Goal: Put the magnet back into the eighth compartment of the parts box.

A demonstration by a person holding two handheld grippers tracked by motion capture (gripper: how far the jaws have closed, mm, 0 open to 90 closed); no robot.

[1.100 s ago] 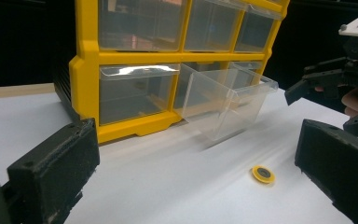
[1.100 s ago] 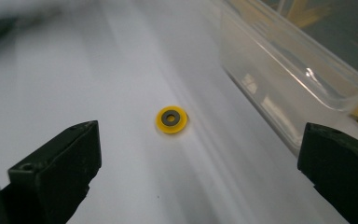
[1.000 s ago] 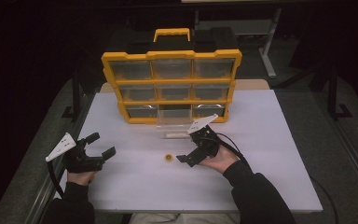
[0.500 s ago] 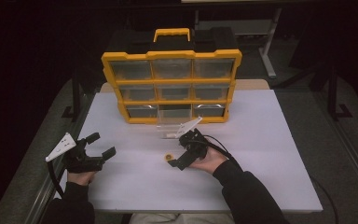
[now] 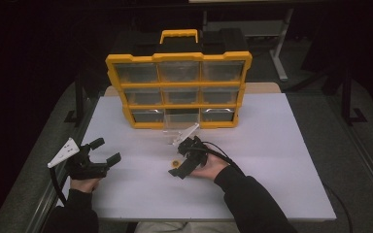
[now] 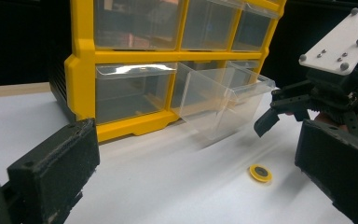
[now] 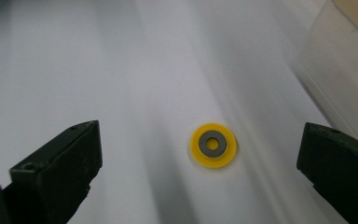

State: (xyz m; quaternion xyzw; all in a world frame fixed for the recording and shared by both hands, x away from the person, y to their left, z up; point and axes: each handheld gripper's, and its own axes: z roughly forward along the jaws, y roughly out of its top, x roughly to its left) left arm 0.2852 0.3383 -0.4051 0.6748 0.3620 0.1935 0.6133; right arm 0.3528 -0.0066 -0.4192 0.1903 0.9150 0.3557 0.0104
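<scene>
The white counter (image 5: 281,160) spreads out in front of me, with dark floor around it. At its far side stands a yellow drawer organizer (image 5: 178,90) with a yellow carry handle on top and three rows of clear plastic drawers. One clear drawer (image 6: 226,100) from the bottom row, middle column, is pulled out toward me, its bottom near the counter surface; I cannot tell whether it rests there.

My left hand-held gripper (image 5: 102,158) hangs over the counter's near left part, well apart from everything else, its jaws spread wide with nothing between them. My right hand-held gripper (image 5: 184,158) sits near the middle of the counter, just in front of the pulled-out drawer, tipped downward; its jaws are also parted wide and hold nothing.

A small yellow disc with a grey ring-shaped centre (image 7: 213,144) lies flat on the counter. In the right gripper view it sits between my right hand-held gripper's two jaws, nearer the right-hand one, touching neither.
</scene>
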